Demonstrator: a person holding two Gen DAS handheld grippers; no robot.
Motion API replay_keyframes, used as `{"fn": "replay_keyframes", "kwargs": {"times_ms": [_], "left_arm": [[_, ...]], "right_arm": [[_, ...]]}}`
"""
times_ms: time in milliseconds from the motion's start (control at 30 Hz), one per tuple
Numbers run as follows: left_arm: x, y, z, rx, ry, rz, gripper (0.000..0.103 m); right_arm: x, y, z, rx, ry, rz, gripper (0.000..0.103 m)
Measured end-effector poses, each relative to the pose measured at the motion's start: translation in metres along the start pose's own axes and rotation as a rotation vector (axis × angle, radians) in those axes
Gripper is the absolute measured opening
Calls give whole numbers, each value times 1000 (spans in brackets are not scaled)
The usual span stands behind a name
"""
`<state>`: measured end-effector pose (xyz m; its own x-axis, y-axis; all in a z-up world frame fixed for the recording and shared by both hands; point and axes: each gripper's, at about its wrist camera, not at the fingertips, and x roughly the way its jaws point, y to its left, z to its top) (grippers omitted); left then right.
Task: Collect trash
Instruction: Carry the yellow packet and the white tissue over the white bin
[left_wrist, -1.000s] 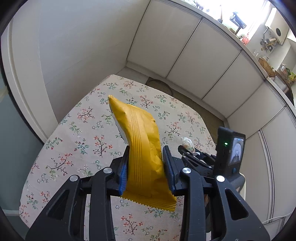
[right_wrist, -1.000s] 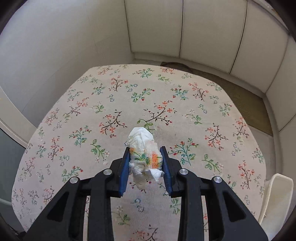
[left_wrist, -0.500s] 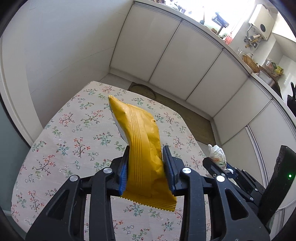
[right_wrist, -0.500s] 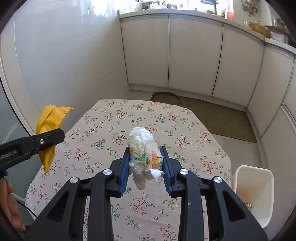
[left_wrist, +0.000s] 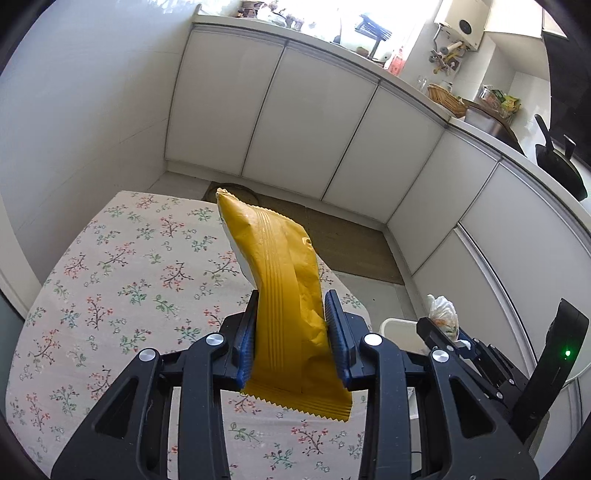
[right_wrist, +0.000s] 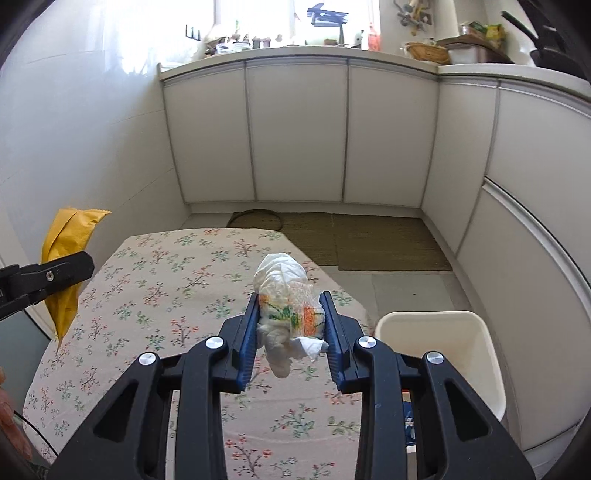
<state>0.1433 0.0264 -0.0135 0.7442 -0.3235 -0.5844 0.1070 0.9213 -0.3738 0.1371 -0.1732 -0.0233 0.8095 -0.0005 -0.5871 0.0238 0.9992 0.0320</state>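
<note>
A: Which way is the bin (right_wrist: 439, 354) from each set of fingers?

B: In the right wrist view it sits below and just to the right of the right fingers (right_wrist: 289, 332), beside the edge of the flowered counter (right_wrist: 155, 295). Those fingers are clamped on a crumpled wad (right_wrist: 288, 306), white with orange and green print, which sticks up past the tips and hangs a little below them.

A: And the left?

B: The left fingers (left_wrist: 291, 332) are closed on a yellow wrapper (left_wrist: 284, 295). Its long axis runs along the fingers and up, the top end curling over the counter and the crimped bottom edge hanging below the pads. From these fingers, only a corner of the bin's rim shows, lower right, behind the right tool.

A: So which hand is nearer?

B: The right, I'd say. The right tool lies between the left fingers and the bin, so the wad looks set to go in first, with a short move right and down. The wrapper has farther to travel, across the counter's corner.

A: Any risk?

B: The wrapper is long and floppy; it could catch the rim unless it is carried well over the opening.
</note>
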Motion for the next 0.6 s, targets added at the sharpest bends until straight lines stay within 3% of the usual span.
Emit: {"fn": "replay_keyframes", "kwargs": {"times_ms": [467, 600], "left_arm": [[39, -75, -21, 74, 50, -80, 33], [48, -103, -29, 119, 47, -101, 33]], "right_arm": [[-5, -125, -12, 168, 14, -227, 32], [-3, -153, -17, 221, 24, -280, 38]]}}
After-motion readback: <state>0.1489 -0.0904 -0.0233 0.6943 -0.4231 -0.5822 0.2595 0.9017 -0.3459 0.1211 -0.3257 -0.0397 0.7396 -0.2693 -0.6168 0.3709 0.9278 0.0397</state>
